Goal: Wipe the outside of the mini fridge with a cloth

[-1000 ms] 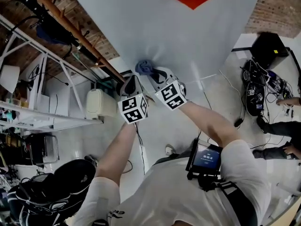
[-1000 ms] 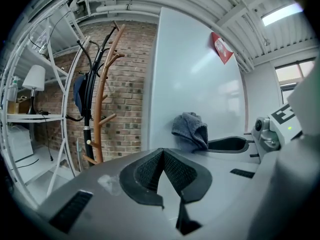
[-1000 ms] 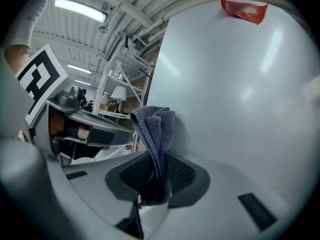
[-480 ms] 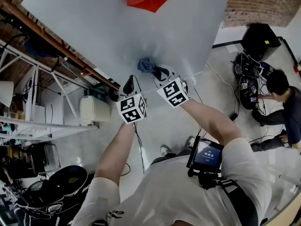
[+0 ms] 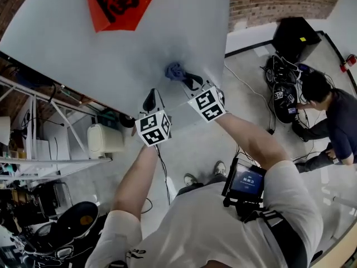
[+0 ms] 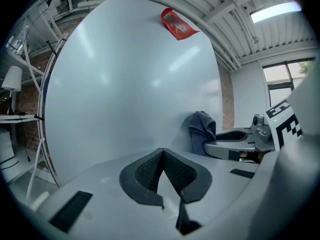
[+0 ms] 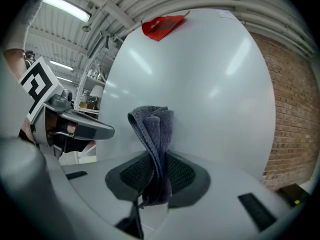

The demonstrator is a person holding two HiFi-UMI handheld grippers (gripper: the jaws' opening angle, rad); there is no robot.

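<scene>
The right claw (image 7: 157,179) pinches a bunched blue-grey cloth (image 7: 152,129) at its lower end. The free folds stand out past the tips and seem to touch the white fridge (image 5: 139,49) panel. In the head view the cloth sits below the red sticker (image 5: 120,1) and somewhat to its right. The left claw (image 6: 162,164) is pressed together with nothing in it, and hangs below the sticker too, just beside the right claw and off the panel.

The step in hand looks like wiping the broad face of the fridge. To do it well, the pinch needs to be firm, since only a narrow part of the cloth is caught and drag on the panel could pull it free. The claw should lean so that the soft folds meet the panel, not the hard tips, which could scratch it. Strokes are best long, straight and overlapping, with light, even pressure.

Near the sticker the pass should run along its edge or from its middle outward, so that no corner lifts. The left claw does best staying clear of the stroke path.
</scene>
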